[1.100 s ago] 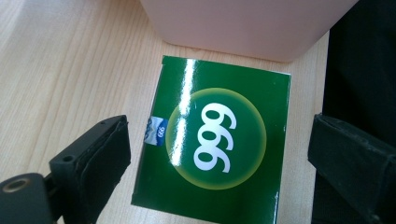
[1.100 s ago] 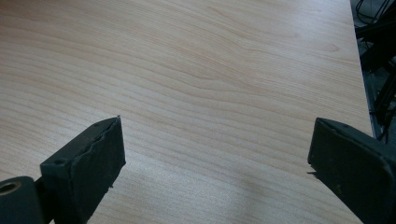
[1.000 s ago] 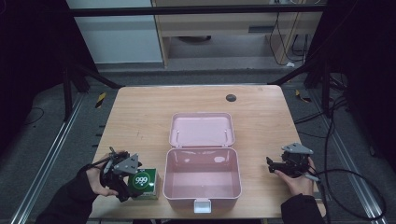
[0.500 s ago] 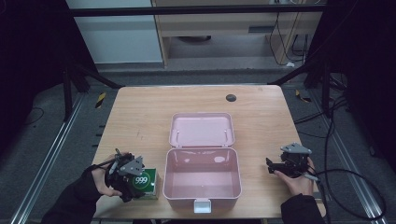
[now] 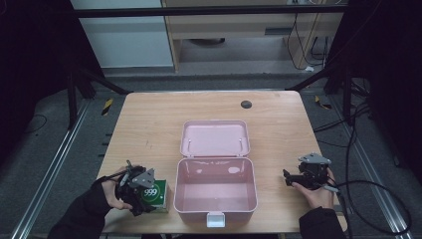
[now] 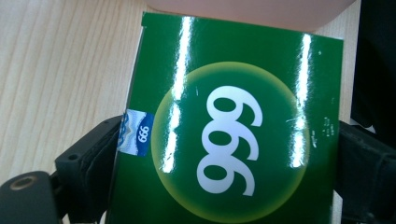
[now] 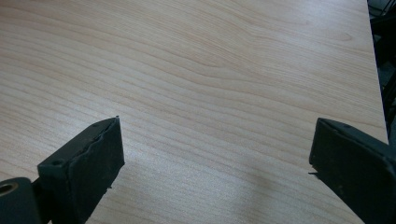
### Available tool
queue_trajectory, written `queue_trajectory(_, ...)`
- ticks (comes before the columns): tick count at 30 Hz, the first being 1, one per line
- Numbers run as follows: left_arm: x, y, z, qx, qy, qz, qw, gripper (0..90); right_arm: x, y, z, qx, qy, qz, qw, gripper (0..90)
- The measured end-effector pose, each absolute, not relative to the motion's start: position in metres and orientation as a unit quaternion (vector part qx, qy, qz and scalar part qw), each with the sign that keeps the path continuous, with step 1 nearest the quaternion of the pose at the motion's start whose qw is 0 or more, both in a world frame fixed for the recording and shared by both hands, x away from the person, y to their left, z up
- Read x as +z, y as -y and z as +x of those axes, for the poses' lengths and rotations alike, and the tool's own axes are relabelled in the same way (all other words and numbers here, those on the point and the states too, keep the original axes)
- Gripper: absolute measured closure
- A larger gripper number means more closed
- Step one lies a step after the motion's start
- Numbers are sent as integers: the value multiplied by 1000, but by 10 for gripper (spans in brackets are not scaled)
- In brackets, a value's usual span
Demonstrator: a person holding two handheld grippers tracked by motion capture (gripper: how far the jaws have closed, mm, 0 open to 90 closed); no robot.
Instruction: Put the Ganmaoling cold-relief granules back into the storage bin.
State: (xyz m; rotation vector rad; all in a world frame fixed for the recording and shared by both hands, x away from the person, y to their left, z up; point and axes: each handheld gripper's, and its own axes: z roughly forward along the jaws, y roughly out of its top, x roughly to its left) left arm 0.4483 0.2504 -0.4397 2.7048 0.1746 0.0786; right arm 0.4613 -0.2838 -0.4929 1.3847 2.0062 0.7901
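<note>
A glossy green box (image 6: 233,140) printed with "999" lies flat on the wooden table (image 5: 149,124), just left of an open pink case (image 5: 255,191). In the high view the green box (image 5: 155,195) sits at the front left, and my left gripper (image 5: 148,198) reaches over it from the left. Its jaws have just been closing, and both pads (image 6: 100,154) now meet the box's two side edges. At the front right my right gripper (image 5: 287,178) rests in a hand, pointing left toward the case. Its jaws (image 7: 215,163) stand wide apart over bare wood.
The pink case's lid (image 5: 215,138) lies back flat behind its tub, whose inside holds nothing; a white latch (image 5: 215,218) faces the front edge. A small dark round spot (image 5: 246,104) marks the far side of the table. Cables trail off the right edge.
My left gripper has slid a little to the right, further over the green box, and its jaws have drawn in onto the box's sides. The right gripper has stayed put.
</note>
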Motion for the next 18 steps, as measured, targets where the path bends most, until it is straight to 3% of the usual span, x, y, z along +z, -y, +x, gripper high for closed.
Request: queue_trajectory(18,-445,-250,451,14,-60,975,214,127,-493,284,462,293,-754,515,284,35)
